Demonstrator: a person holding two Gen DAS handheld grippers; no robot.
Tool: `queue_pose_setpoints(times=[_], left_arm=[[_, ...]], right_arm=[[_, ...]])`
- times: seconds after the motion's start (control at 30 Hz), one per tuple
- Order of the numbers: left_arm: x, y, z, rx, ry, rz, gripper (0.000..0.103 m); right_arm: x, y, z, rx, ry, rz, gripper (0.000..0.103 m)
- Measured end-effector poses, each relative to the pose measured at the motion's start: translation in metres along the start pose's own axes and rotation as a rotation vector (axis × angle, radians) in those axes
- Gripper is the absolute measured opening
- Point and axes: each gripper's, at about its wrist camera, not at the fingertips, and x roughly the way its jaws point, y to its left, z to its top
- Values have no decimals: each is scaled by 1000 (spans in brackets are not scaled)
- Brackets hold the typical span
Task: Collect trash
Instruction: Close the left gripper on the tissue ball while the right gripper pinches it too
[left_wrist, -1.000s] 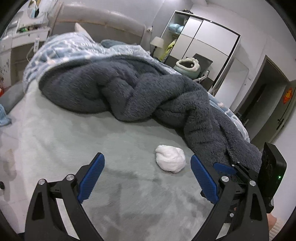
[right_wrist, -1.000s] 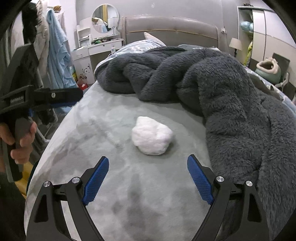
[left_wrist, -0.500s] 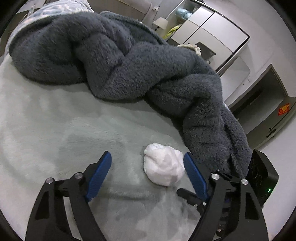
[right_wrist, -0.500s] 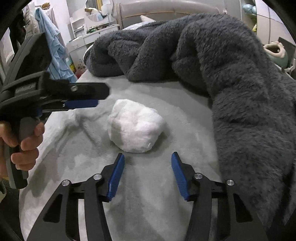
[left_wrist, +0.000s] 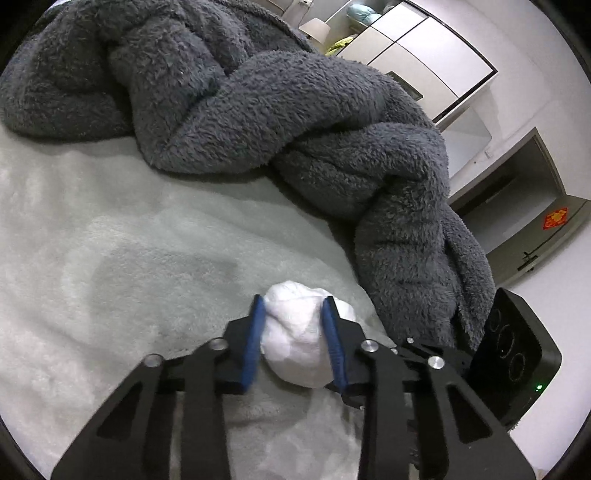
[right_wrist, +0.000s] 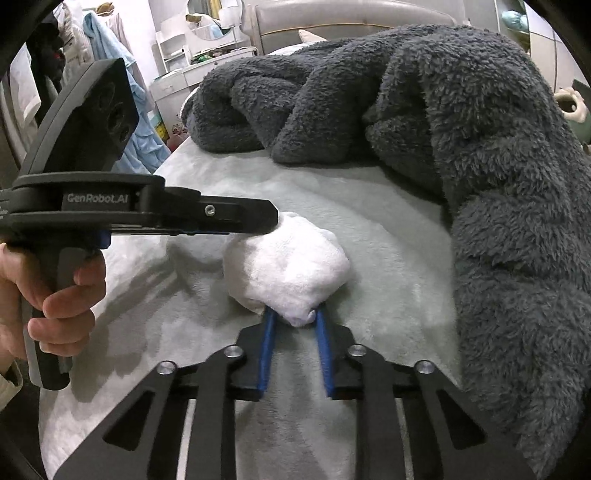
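A crumpled white tissue wad (left_wrist: 295, 332) lies on the pale grey-green bed sheet (left_wrist: 110, 240). My left gripper (left_wrist: 293, 301) straddles it and its jaws are closing, the blue pads (left_wrist: 255, 339) pressing on both sides of the wad. In the right wrist view the same wad (right_wrist: 291, 262) sits just ahead of my right gripper (right_wrist: 295, 314), whose closing jaws pinch its near lower tip. The left gripper (right_wrist: 273, 221) reaches in from the left, held by a hand (right_wrist: 55, 306), and touches the wad's upper left.
A dark grey fleece blanket (left_wrist: 295, 110) is bunched across the back and right of the bed (right_wrist: 498, 184), close to the wad. The right gripper's black housing (left_wrist: 513, 354) is at lower right. A wardrobe (left_wrist: 424, 48) and a dressing table (right_wrist: 192, 74) stand beyond.
Both grippers have come forward and down to the wad. Their jaws went from wide open to closed on it, the left across its middle, the right on its near tip.
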Motion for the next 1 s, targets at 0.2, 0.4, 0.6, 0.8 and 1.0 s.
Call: queue_pose_setpoints(times=[0.2, 0.4, 0.6, 0.8, 1.0], left_arm=[[-4, -2, 0, 7, -13, -12, 20], [-26, -18, -6, 58, -55, 14, 17], [-50, -30, -18, 69, -77, 12, 17], [-78, -46, -42, 93, -101, 37, 17], [-110, -55, -69, 87, -125, 52, 17]], right_arm=[[-12, 1, -2, -23, -11, -2, 9], [-29, 17, 4, -29, -50, -1, 7], [-56, 32, -8, 13, -85, 18, 7], [-72, 53, -24, 13, -99, 36, 7], [-101, 78, -45, 31, -118, 68, 7]])
